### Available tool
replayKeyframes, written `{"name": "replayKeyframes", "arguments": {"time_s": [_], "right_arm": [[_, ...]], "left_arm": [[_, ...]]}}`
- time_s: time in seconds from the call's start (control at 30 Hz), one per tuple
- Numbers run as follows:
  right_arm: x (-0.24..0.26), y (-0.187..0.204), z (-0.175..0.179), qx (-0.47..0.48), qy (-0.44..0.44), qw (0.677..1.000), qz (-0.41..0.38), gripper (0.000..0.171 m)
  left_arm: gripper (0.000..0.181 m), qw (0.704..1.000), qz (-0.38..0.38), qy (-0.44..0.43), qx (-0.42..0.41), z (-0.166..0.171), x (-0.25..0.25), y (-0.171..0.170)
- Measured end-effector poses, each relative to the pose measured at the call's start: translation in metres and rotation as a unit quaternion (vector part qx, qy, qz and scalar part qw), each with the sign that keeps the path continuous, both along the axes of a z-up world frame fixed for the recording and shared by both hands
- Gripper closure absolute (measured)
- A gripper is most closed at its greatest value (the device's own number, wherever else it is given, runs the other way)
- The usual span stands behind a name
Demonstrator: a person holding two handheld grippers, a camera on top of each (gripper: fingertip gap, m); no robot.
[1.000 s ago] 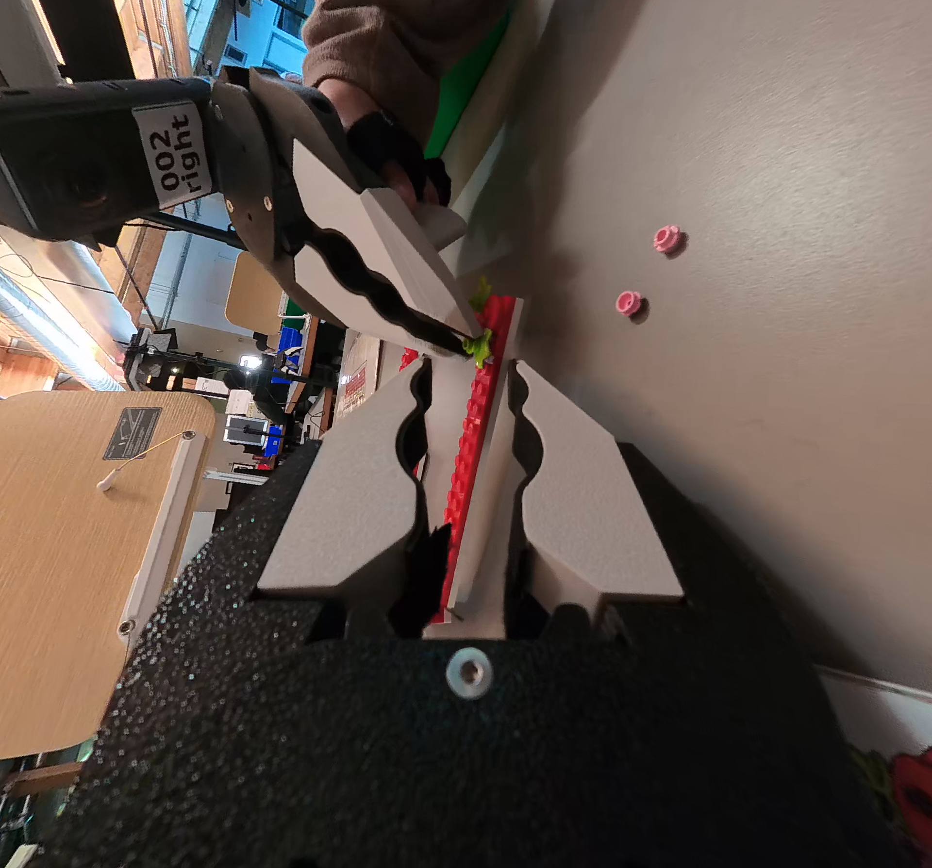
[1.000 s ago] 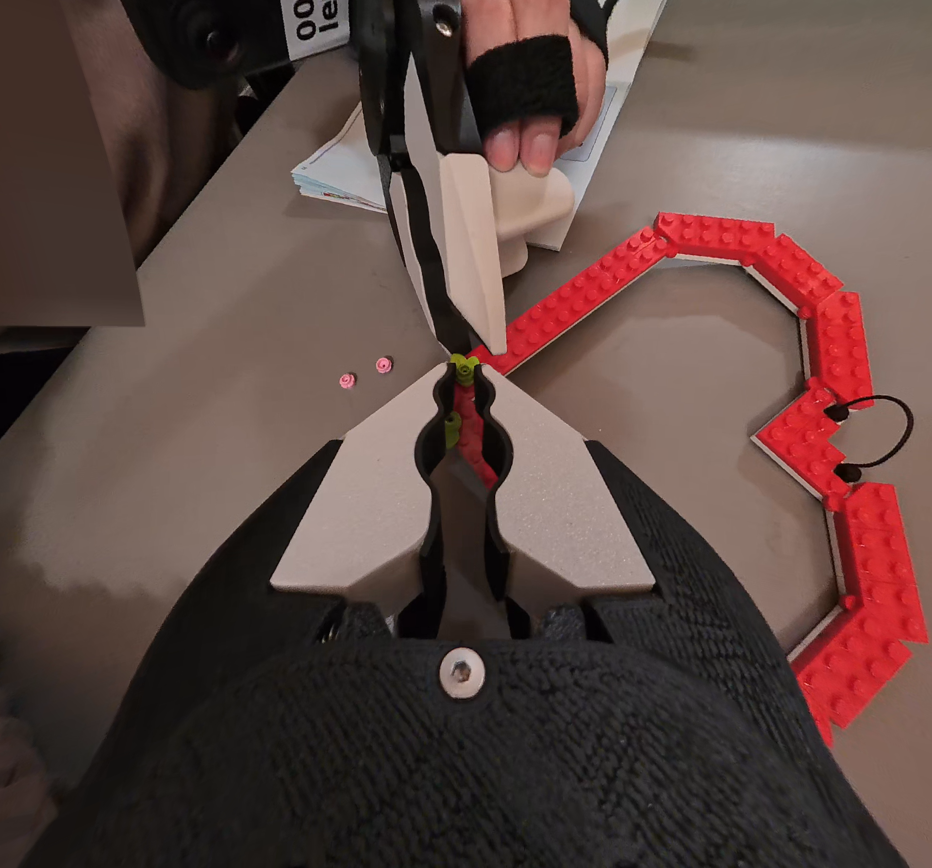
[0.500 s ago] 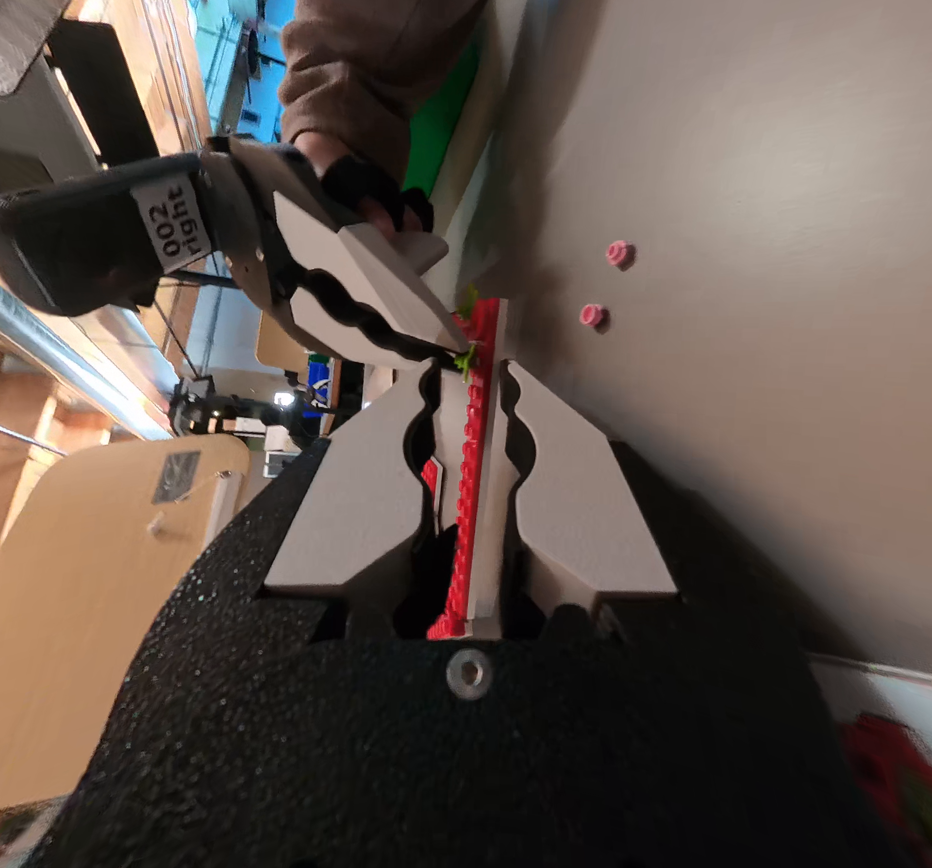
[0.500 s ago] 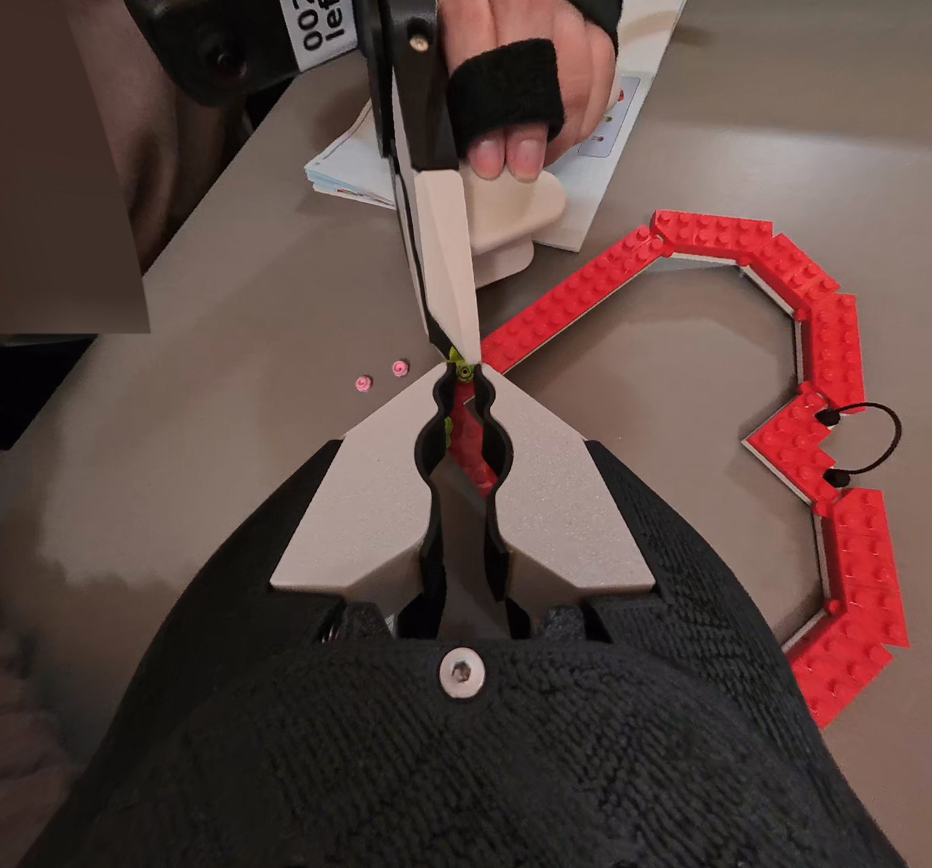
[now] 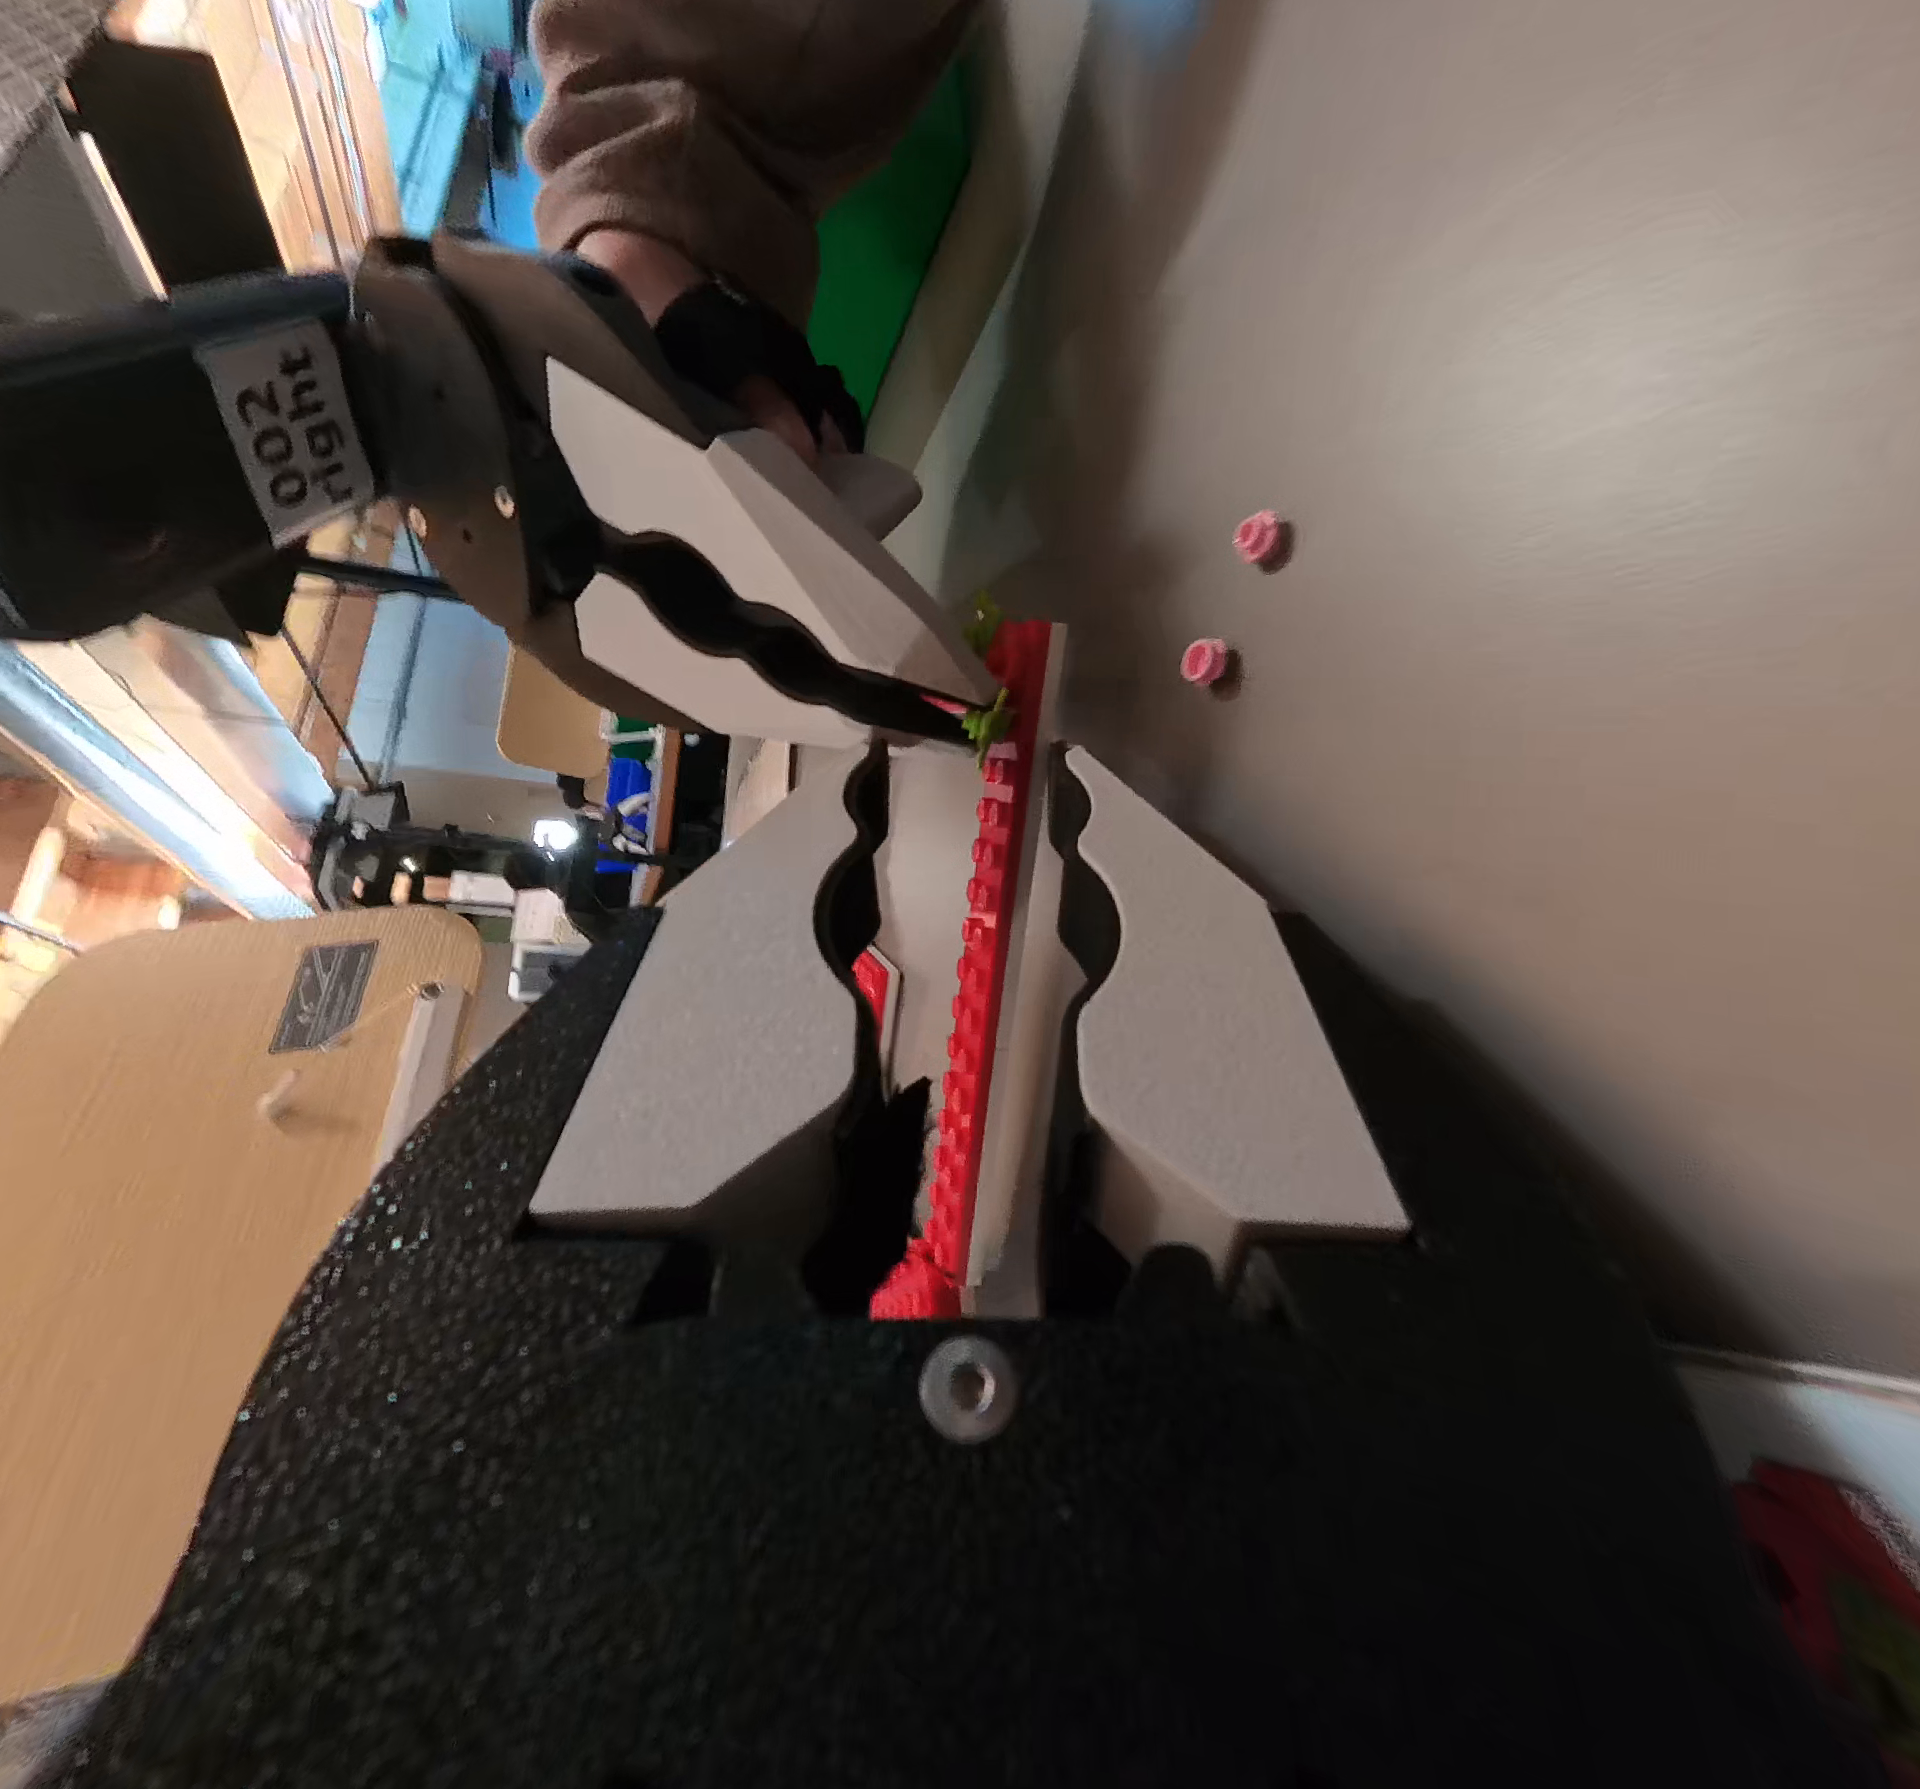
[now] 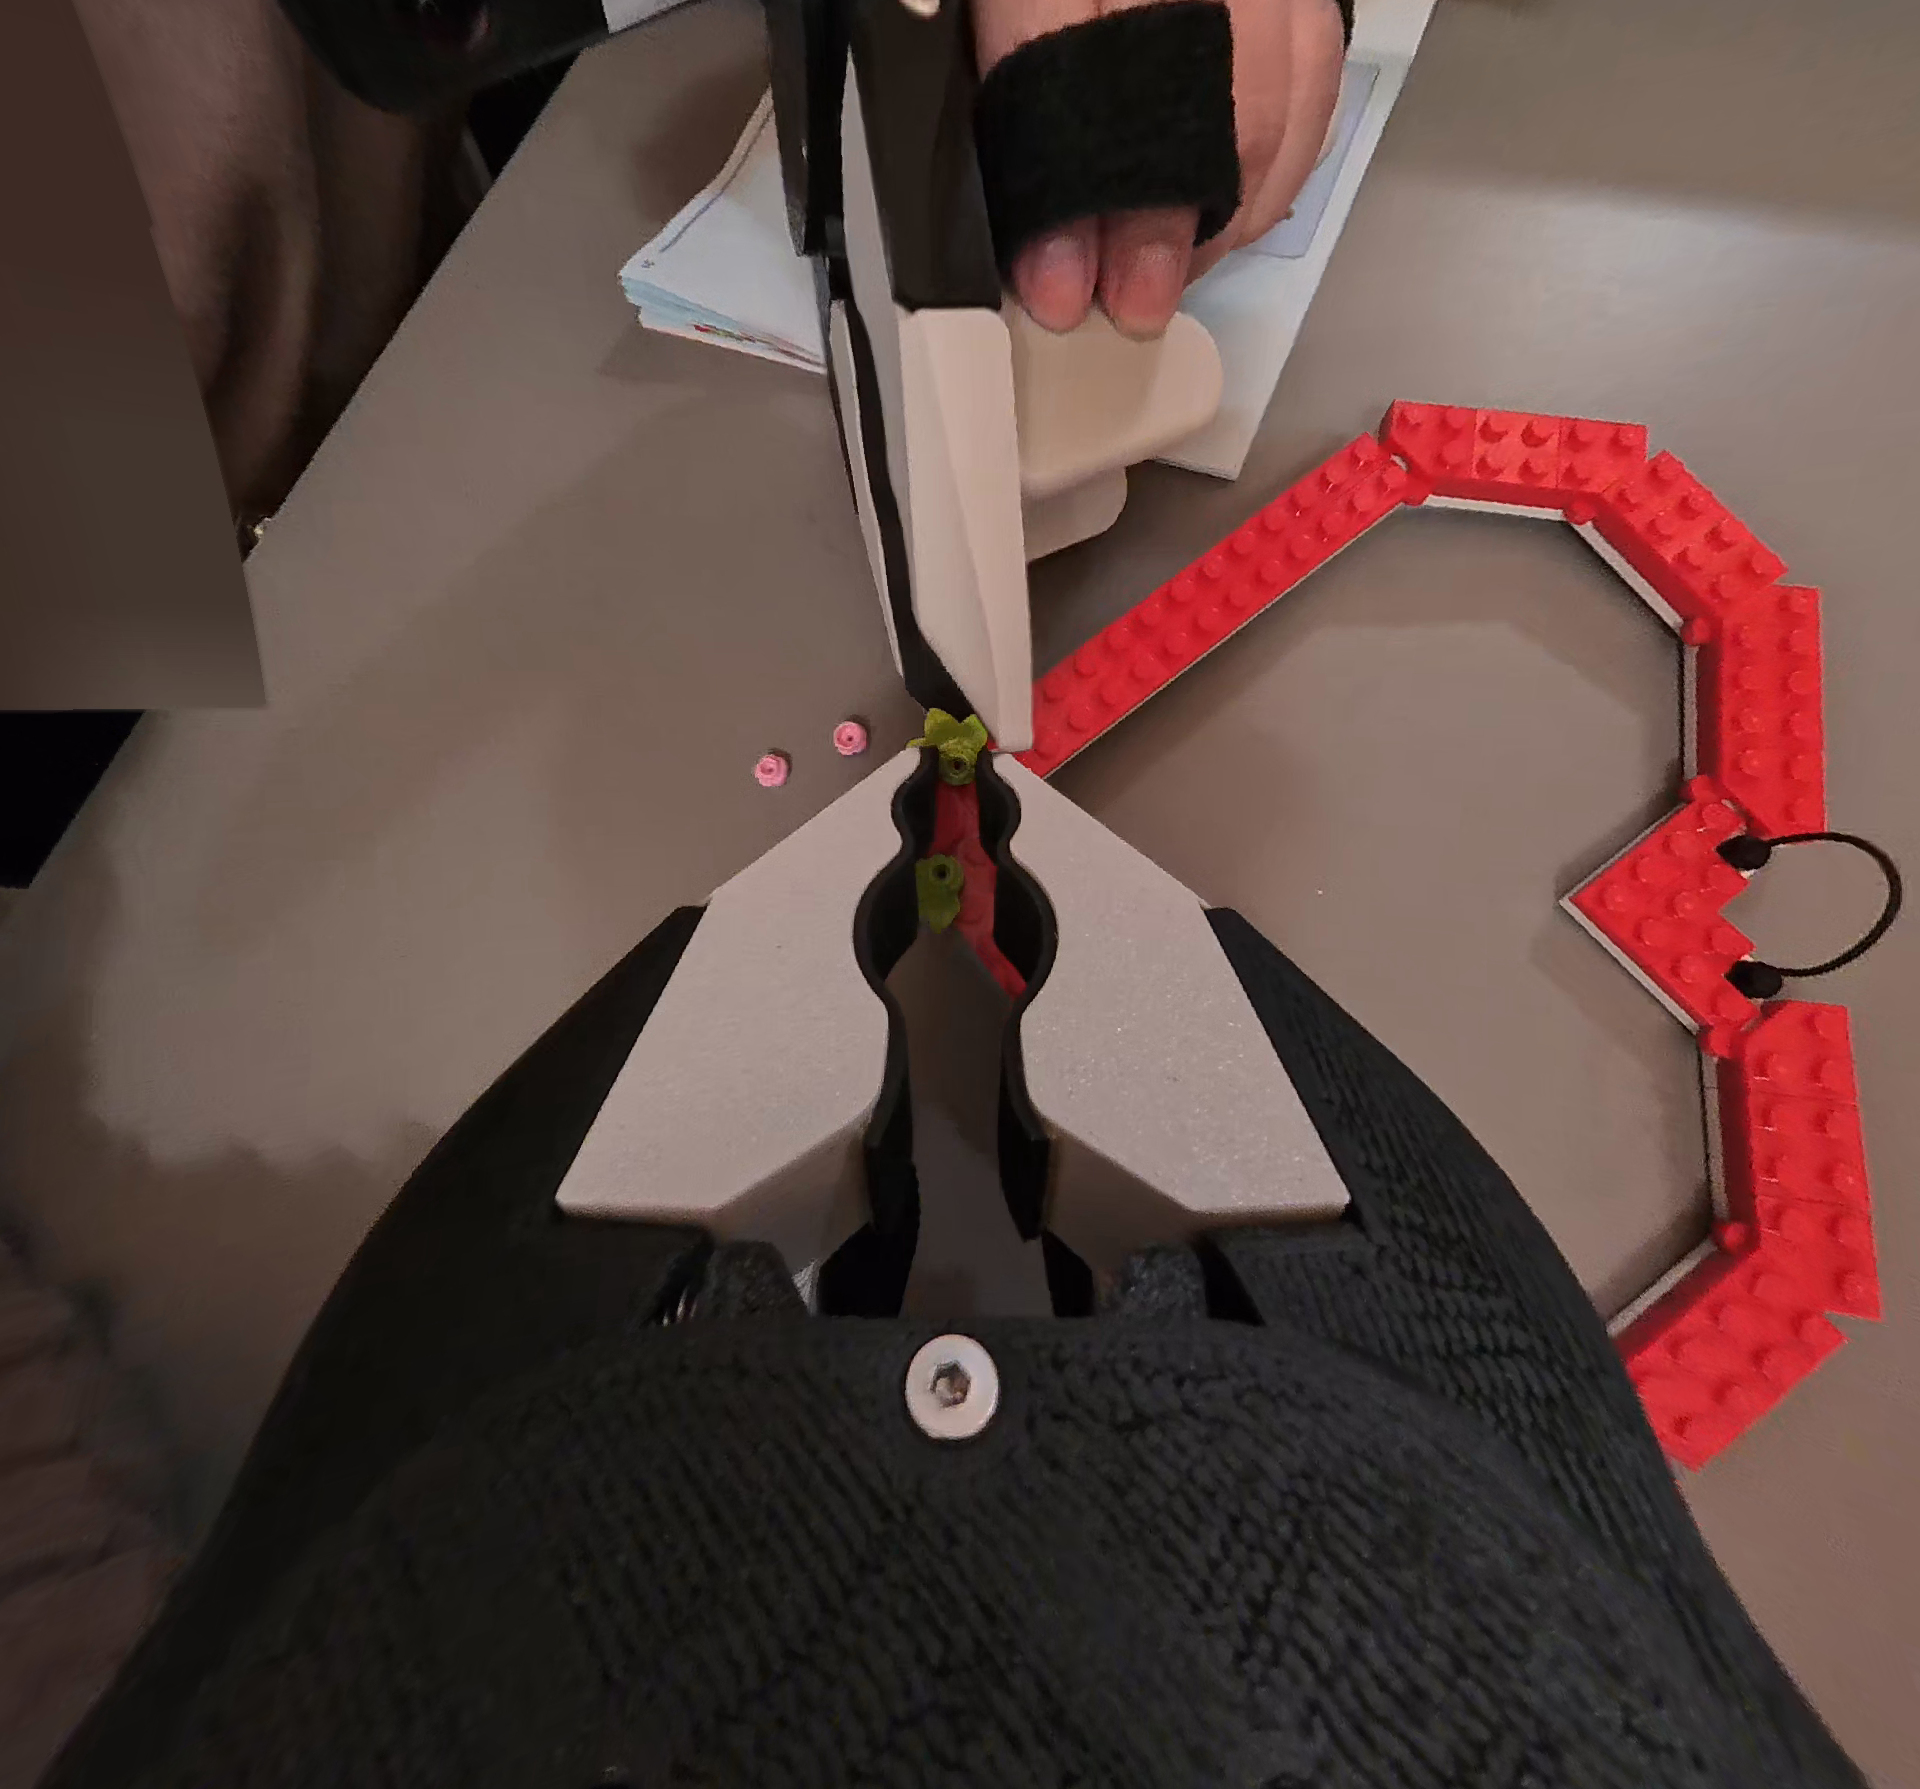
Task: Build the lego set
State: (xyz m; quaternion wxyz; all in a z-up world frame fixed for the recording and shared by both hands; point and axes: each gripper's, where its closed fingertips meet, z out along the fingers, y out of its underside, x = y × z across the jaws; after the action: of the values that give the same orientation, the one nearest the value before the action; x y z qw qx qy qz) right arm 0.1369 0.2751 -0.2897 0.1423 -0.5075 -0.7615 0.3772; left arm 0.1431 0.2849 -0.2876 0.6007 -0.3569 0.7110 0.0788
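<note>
A red heart-shaped lego frame (image 6: 1714, 544) lies on the grey table. My left gripper (image 5: 971, 763) is shut on one straight strip of it (image 5: 977, 1012) near the heart's point; in the right wrist view it (image 6: 977, 716) comes down from above. My right gripper (image 6: 958, 773) is shut on a small lime green leaf piece (image 6: 951, 747) and holds it against the end of that strip, tip to tip with the left gripper. In the left wrist view the right gripper (image 5: 966, 716) pinches the green piece (image 5: 987, 719). A second green piece (image 6: 940, 892) sits on the frame between my right fingers.
Two pink round studs (image 6: 771, 769) (image 6: 850, 737) lie loose just left of the heart's point, also in the left wrist view (image 5: 1205, 661). An instruction booklet (image 6: 727, 285) lies behind the left gripper. A black cord loop (image 6: 1839, 898) hangs off the frame's notch. The table edge runs along the left.
Both grippers keep their hold. The right wrist camera has come closer to the left gripper. In the left wrist view the pink studs have drifted left.
</note>
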Motion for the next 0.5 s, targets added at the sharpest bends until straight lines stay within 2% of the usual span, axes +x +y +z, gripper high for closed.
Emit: {"name": "replayKeyframes", "arguments": {"time_s": [0.13, 0.27, 0.4, 0.47, 0.5], "right_arm": [[0.001, -0.004, 0.004, -0.003, -0.001, 1.0, 0.005, 0.165], [0.001, -0.005, 0.003, 0.0, -0.003, 1.0, 0.003, 0.165], [0.003, -0.007, -0.003, 0.0, -0.014, 1.0, 0.003, 0.162], [0.002, -0.009, -0.004, 0.0, -0.013, 1.0, 0.003, 0.164], [0.002, -0.007, -0.006, 0.01, -0.016, 1.0, 0.0, 0.164]], "left_arm": [[0.158, 0.999, -0.019, 0.006, 0.036, 0.003, 0.002, -0.008], [0.159, 0.999, -0.022, 0.007, 0.033, 0.002, 0.003, -0.008], [0.146, 0.999, -0.033, -0.005, 0.014, 0.002, 0.006, -0.011], [0.151, 0.998, -0.053, -0.02, -0.01, 0.004, 0.008, -0.017], [0.161, 0.997, -0.061, -0.047, -0.009, 0.013, 0.009, -0.02]]}}
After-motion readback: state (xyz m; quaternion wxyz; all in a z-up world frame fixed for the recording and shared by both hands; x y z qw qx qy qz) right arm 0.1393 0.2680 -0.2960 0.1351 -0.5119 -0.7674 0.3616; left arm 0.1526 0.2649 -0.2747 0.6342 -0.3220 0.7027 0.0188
